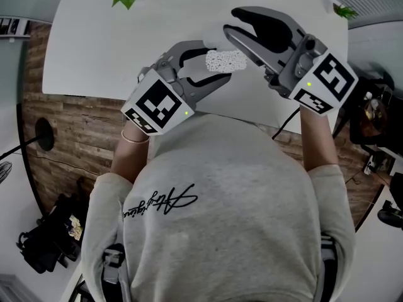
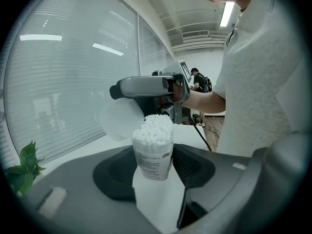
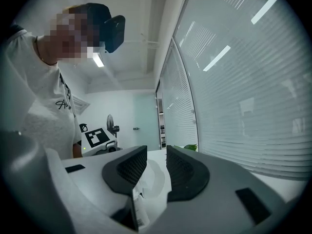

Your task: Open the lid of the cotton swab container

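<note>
The left fingers [image 2: 113, 175] clamp the swab tub [image 2: 153, 152] over the worktop [image 1: 113, 36], lid [image 2: 119, 120] already flipped up. The right fingers [image 3: 127, 172] sit loose around the lid. Feels like light, slick, thin plastic, so I'd grip low on the body, gently.

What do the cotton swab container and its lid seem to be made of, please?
Container: clear, smooth plastic, it seems; swab tips show through its wall. Lid: probably thin frosted plastic; it looks milky and half see-through.

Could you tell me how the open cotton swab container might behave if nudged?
Probably light: the cotton swab container is thin clear plastic packed with swabs. Tall and narrow, it likely tips easily, and with its lid open, swabs could spill.
</note>
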Motion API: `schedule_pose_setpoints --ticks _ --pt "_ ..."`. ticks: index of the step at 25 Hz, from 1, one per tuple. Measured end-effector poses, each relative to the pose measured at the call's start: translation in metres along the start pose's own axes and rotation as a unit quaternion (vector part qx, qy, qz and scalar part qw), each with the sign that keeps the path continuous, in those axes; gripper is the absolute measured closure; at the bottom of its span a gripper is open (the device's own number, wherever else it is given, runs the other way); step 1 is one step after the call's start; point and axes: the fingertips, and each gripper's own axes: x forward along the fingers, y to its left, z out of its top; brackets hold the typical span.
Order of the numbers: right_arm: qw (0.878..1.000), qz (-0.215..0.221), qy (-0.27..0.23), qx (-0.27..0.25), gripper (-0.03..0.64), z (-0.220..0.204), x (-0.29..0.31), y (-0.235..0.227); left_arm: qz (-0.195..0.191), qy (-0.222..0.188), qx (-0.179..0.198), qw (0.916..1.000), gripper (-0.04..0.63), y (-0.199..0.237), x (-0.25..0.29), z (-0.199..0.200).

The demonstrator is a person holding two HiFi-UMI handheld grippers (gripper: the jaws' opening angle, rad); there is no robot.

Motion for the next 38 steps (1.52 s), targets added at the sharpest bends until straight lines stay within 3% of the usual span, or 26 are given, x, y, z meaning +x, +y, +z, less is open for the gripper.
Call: schedule_pose_setpoints --ticks 11,23,38 --pt "0.999 -0.033 -0.012 -0.028 0.492 0.007 -0.022 -0.001 0.058 -0.023 -0.022 0.9978 0.371 0.025 -0.014 0.013" --pt "0.998 -0.06 -0.003 -0.004 0.485 -0.013 -0.046 -0.005 0.105 -0.03 -0.023 0.9938 0.371 0.043 -0.031 0.019" --pt "0.994 -0.102 0.001 0.026 0.482 -0.042 -0.083 -0.006 0.146 -0.042 -0.052 0.9871 0.373 0.041 -0.042 0.022"
